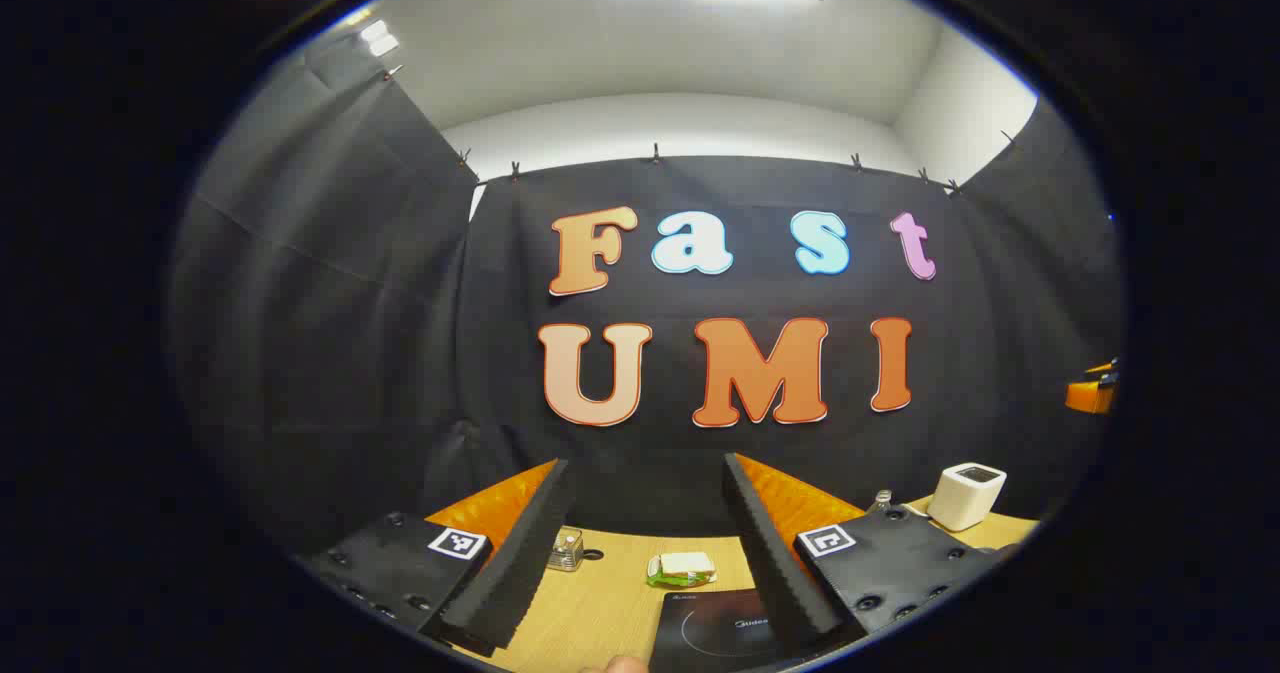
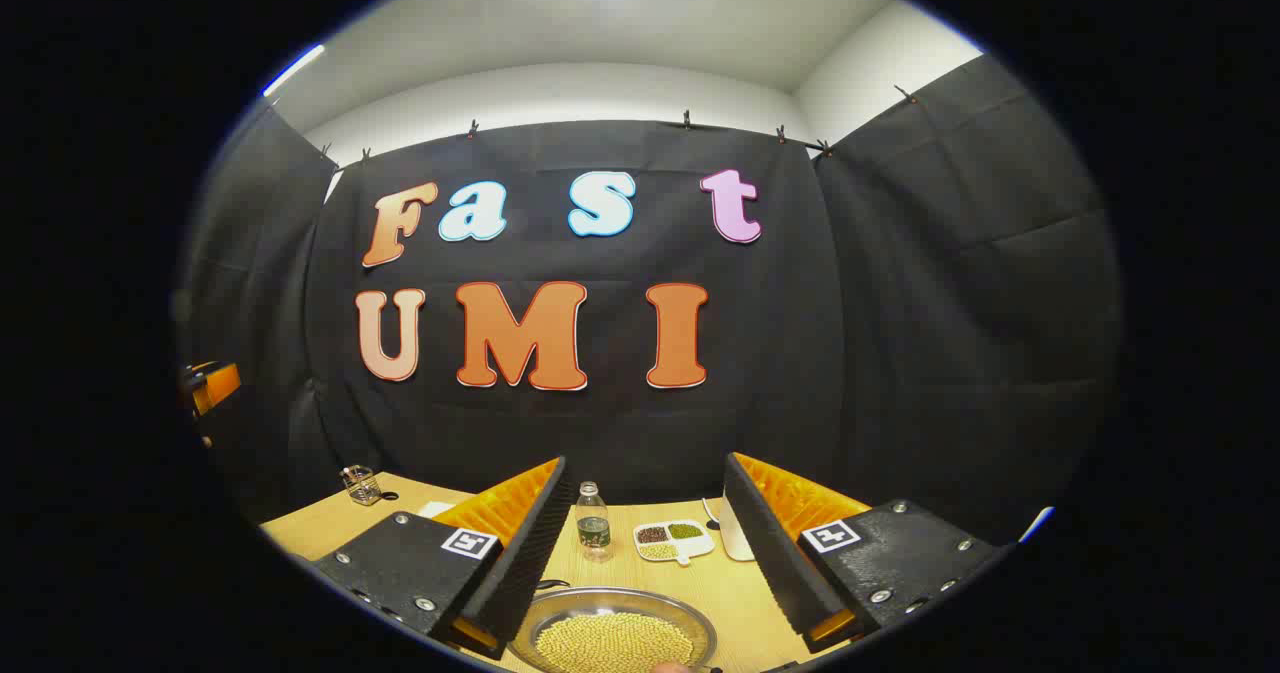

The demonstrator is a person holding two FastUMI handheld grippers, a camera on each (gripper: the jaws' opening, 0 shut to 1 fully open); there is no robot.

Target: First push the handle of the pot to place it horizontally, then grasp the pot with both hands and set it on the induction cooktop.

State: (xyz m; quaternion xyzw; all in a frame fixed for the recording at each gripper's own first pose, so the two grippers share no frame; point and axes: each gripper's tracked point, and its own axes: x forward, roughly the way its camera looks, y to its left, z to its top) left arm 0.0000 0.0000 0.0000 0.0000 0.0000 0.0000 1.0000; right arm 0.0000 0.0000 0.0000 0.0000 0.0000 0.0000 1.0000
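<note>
A round metal pot (image 2: 560, 608) filled with small yellow beans sits on the wooden table, low in the right gripper view. It lies just below and between my right gripper's (image 2: 645, 473) spread fingers; its handle is cut off at the bottom edge. The black induction cooktop (image 1: 715, 628) lies flat on the table in the left gripper view, partly behind the right-hand finger of my left gripper (image 1: 645, 478). Both grippers are open, held above the table, with nothing between their fingers. The other gripper shows as an orange piece at the far right (image 1: 1090, 393) and far left (image 2: 212, 385).
Past the cooktop lie a green-and-white packet (image 1: 681, 569) and a small glass jar (image 1: 567, 551); a white box-shaped appliance (image 1: 966, 494) stands at the right. Behind the pot stand a water bottle (image 2: 593, 523), a divided dish of beans (image 2: 675, 541) and a glass jar (image 2: 360, 485).
</note>
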